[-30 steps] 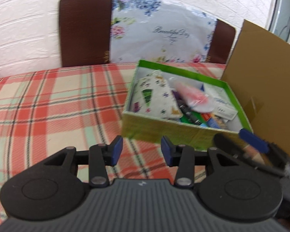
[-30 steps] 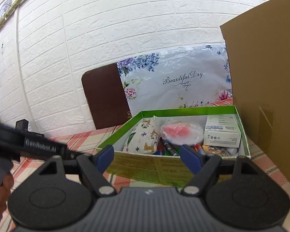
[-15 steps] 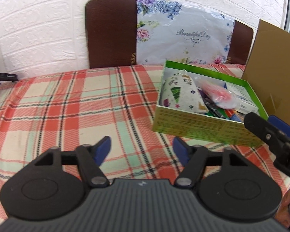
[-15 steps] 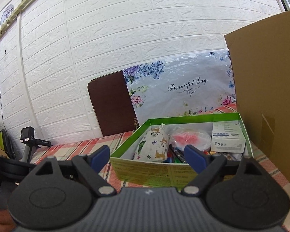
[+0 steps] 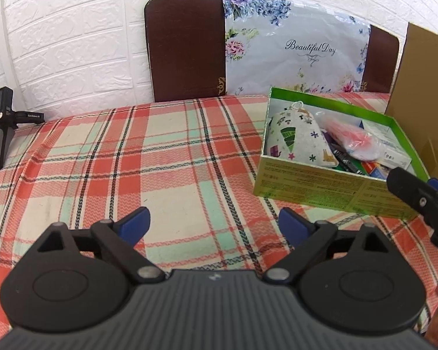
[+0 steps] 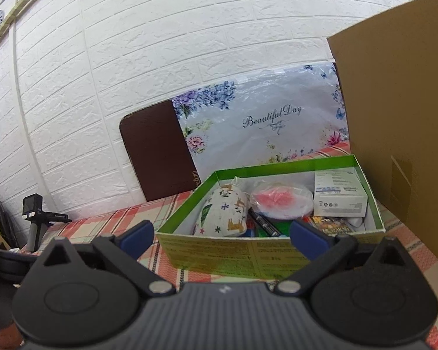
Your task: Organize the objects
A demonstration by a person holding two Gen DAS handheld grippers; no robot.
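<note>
A green open box sits on the plaid tablecloth at the right. It holds a printed cloth pouch, a clear bag of pink things, a white carton, markers and small packets. The box also shows in the right wrist view. My left gripper is open and empty above the bare cloth, left of and nearer than the box. My right gripper is open and empty just in front of the box's near wall; it shows at the left wrist view's right edge.
A tall cardboard sheet stands right of the box. A brown board with a floral bag leans on the white brick wall behind. A small camera on a handle stands at the table's far left.
My left gripper has pulled back and leftward from the box and its jaws have opened wide. My right gripper has stayed open and drawn back slightly.
</note>
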